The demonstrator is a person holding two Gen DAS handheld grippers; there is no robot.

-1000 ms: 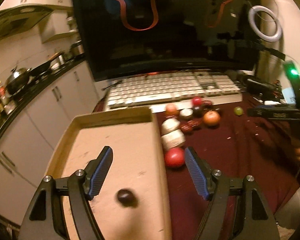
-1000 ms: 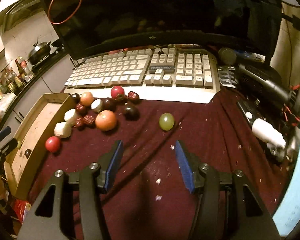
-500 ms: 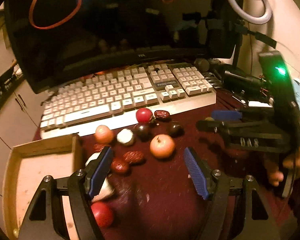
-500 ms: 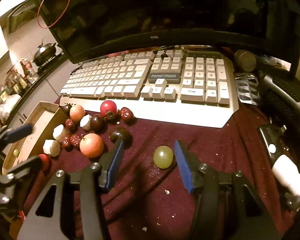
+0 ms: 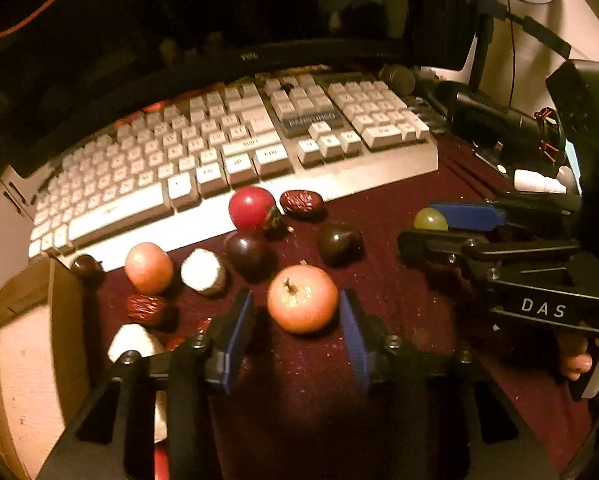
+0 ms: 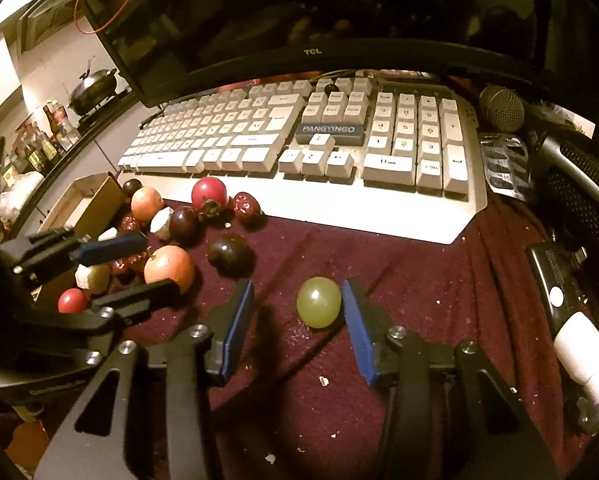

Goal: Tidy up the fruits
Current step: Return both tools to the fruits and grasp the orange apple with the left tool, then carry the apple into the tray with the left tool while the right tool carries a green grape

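Cardboard tray [image 5: 23, 360] sits at the desk's left edge, presumably where the fruit is bound. Beside it, fruits cluster along the keyboard's [image 5: 235, 152] front edge. The left gripper [image 5: 297, 336] stands wide open around the orange fruit [image 5: 302, 298], pads clear of it, evidently lined up to close. Further right, the right gripper [image 6: 298, 322] is open too, the green grape [image 6: 319, 302] between its pads, touching the right one.

Orange apple [image 5: 302, 299] upright on maroon cloth; green grape [image 6: 318, 302] lies apart.
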